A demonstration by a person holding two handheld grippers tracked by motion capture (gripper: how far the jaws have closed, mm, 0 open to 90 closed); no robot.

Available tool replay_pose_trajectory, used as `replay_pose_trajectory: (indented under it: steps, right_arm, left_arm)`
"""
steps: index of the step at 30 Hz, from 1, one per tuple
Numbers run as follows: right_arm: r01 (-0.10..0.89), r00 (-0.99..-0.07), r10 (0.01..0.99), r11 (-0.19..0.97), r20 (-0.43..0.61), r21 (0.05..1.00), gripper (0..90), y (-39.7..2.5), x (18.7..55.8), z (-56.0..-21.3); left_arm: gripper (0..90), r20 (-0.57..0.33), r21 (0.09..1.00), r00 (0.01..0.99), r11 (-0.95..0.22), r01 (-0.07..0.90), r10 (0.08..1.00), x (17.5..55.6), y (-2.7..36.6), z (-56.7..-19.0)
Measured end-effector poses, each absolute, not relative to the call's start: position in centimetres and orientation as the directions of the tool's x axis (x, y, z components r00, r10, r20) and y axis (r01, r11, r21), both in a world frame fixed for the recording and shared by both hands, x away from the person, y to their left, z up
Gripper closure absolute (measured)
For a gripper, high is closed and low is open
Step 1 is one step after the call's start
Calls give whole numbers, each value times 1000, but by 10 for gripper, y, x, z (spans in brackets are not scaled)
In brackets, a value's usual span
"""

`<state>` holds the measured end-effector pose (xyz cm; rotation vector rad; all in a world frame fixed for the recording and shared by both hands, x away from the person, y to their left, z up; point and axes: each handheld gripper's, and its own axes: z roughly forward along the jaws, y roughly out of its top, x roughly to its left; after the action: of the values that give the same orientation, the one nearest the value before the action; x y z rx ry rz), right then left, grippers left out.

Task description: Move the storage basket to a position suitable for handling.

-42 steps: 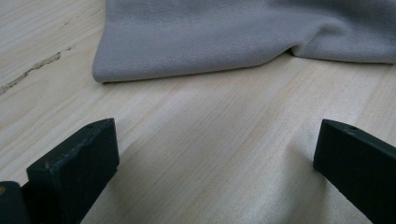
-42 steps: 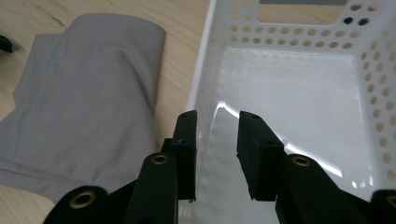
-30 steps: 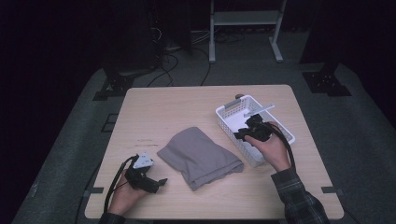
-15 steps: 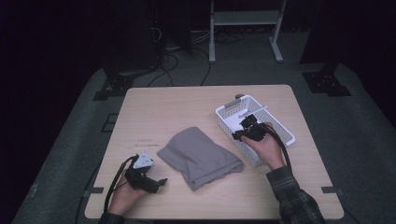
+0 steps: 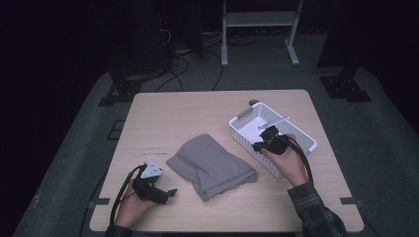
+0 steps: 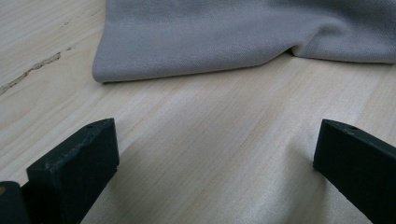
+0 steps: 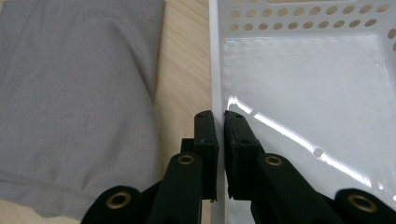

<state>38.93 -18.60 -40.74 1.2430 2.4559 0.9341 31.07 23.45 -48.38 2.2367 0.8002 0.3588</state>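
- Step in hand: your right gripper (image 7: 219,116) fingers are clenched on the basket (image 5: 237,129) wall nearest the cloth (image 5: 212,165).
- Left gripper (image 6: 215,140) fingers are released, near the cloth.
- Next: probably reposition the basket; keep the clamp firm.

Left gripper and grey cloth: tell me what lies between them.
Bare wooden table. In the left gripper view, the left gripper, jaws wide open, faces the grey cloth across plain tabletop.

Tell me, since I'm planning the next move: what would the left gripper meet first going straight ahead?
Probably the grey cloth: the open left gripper points across bare table at its near edge.
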Motion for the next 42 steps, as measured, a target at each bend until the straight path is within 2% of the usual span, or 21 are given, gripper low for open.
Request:
replay_pose_trajectory:
  steps: [13,20,42]
  right_arm:
    - [647,-592,802,413,81,641,826,-191,370,-408]
    - [633,-581,811,393,74,667,704,-189,366,-400]
    - [541,-645,764,420,39,728,447,-153,356,-379]
  left_arm:
    - [0,15,714,768,-544,440,641,311,234,-484]
    - [0,15,714,768,-544,440,641,311,234,-484]
    - [0,14,715,767,-542,441,642,310,234,-484]
